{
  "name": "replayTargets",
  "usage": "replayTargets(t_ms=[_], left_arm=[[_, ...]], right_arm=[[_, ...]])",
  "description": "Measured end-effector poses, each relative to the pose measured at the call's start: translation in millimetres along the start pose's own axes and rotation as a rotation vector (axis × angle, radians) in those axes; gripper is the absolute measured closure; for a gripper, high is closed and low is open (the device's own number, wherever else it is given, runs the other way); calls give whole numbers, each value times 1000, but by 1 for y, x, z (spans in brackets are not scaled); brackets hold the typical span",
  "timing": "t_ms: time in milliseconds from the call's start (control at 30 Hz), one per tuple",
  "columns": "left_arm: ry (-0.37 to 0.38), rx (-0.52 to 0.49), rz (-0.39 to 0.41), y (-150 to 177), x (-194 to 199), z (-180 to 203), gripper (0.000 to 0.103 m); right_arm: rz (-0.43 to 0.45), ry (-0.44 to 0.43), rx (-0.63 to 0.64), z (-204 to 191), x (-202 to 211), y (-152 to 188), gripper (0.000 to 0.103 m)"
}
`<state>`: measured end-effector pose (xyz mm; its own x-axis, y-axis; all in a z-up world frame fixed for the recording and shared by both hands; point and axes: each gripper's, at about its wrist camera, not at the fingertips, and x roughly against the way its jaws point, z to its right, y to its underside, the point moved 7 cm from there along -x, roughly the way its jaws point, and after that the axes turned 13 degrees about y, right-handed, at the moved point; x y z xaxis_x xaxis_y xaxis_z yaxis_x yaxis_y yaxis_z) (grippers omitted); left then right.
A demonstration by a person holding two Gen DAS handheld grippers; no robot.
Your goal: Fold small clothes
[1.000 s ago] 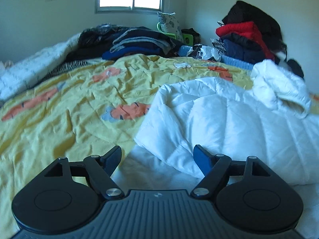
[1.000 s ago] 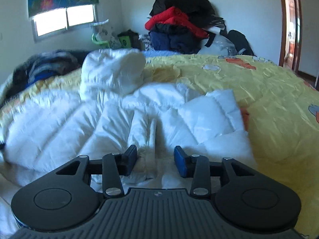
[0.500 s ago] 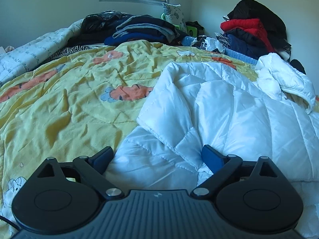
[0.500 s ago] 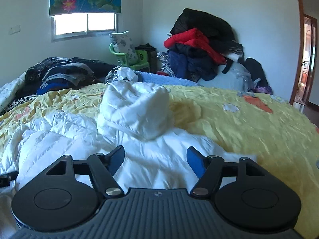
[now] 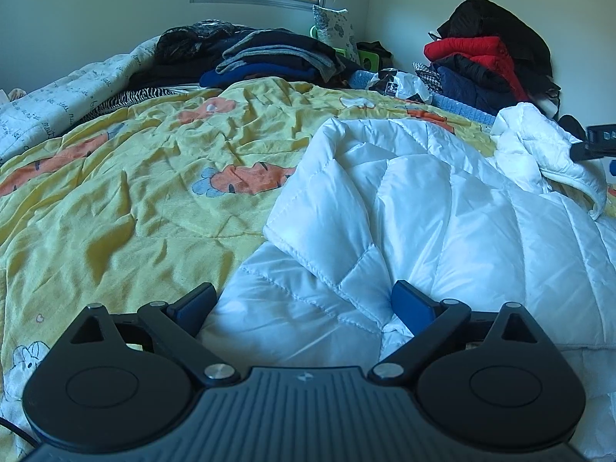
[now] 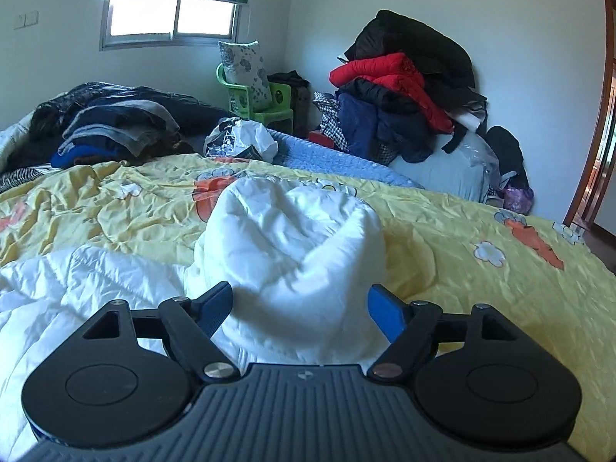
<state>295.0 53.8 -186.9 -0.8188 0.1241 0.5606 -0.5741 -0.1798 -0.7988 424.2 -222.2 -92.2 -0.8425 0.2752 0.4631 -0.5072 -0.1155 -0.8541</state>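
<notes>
A white quilted jacket (image 5: pixel 442 208) lies spread on the bed, over a yellow bedspread (image 5: pixel 127 200) printed with orange carrots and small flowers. In my left wrist view the jacket fills the area from 12 o'clock round to 5 o'clock, with one puffy fold lying across a flatter panel. Its hood (image 6: pixel 292 238) sits bunched in a rounded mound at the middle of my right wrist view.

My left gripper (image 5: pixel 304 304) has its jaws spread wide, low over the near edge of the jacket; the white fabric lies between the two blue pads (image 5: pixel 410 306), and I cannot tell whether they touch it. My right gripper (image 6: pixel 300 304) also has its jaws spread wide, one on each side of the hood's base, not pinching it. A dark part of the right gripper shows at 3 o'clock in the left view, just beside the hood.

Beyond the jacket, at 11 o'clock in both views, a stack of dark folded clothes (image 5: pixel 269 57) rests on the far side of the bed. At 1 o'clock a heap of coats (image 6: pixel 404 92), red, navy and black, leans against the white wall. A green plastic chair (image 6: pixel 261 104) holding a patterned cushion stands at 12 o'clock in the right view, under a bright window (image 6: pixel 169 19).
</notes>
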Motion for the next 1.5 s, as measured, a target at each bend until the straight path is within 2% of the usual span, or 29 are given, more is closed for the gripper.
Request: replayTargets(t_ms=[233, 467, 500, 567, 633, 700, 800, 867, 933, 967, 1000, 1033, 1067, 1100, 1133, 1200, 1367, 1400, 1433, 1467, 1500], left_arm=[[5, 4, 4, 0, 1, 0, 4], [9, 8, 8, -1, 1, 1, 4], [9, 8, 9, -1, 1, 1, 4], [8, 7, 7, 0, 1, 1, 4], [10, 8, 8, 0, 1, 1, 4], [10, 9, 9, -1, 1, 1, 4], [11, 10, 9, -1, 1, 1, 4], [10, 10, 9, 0, 1, 1, 4], [11, 11, 10, 0, 1, 1, 4], [11, 13, 11, -1, 1, 1, 4], [11, 14, 12, -1, 2, 1, 4], [11, 14, 12, -1, 1, 1, 4], [10, 14, 12, -1, 1, 1, 4], [10, 14, 12, -1, 1, 1, 4], [11, 14, 12, -1, 1, 1, 4], [13, 17, 14, -1, 1, 1, 4], [19, 25, 20, -1, 2, 0, 3], [19, 26, 21, -1, 1, 0, 3], [19, 25, 21, -2, 1, 0, 3], [20, 27, 22, -1, 1, 0, 3], [21, 28, 23, -1, 1, 0, 3]], right_arm=[[-5, 2, -89, 2, -15, -8, 23], [-33, -1, -69, -10, -39, -11, 25], [-39, 8, -71, -10, -43, -11, 29], [-55, 12, -60, -12, -51, -10, 46], [-91, 12, -44, -13, -58, -7, 78], [-104, 15, -54, -9, -59, -6, 96], [-78, -19, -73, -1, -47, -12, 101], [-53, -29, -85, 7, -35, -19, 101], [-25, -100, -75, 8, -20, -22, 99], [-15, -115, -45, 6, -14, -24, 91], [4, -112, -13, 3, -6, -22, 82], [17, -106, 14, 0, 0, -19, 56], [25, -101, 33, -3, 4, -16, 43], [32, -101, 44, -6, 7, -13, 25], [30, -103, 52, -10, 6, -10, 24], [13, -108, 65, -18, 0, -7, 28], [-3, -15, 192, -46, -28, 6, 30], [-4, 8, 214, -49, -34, 8, 43], [-19, 24, 217, -51, -39, 9, 71], [-41, 31, 200, -49, -43, 8, 81], [-49, 24, 164, -45, -43, 4, 85]])
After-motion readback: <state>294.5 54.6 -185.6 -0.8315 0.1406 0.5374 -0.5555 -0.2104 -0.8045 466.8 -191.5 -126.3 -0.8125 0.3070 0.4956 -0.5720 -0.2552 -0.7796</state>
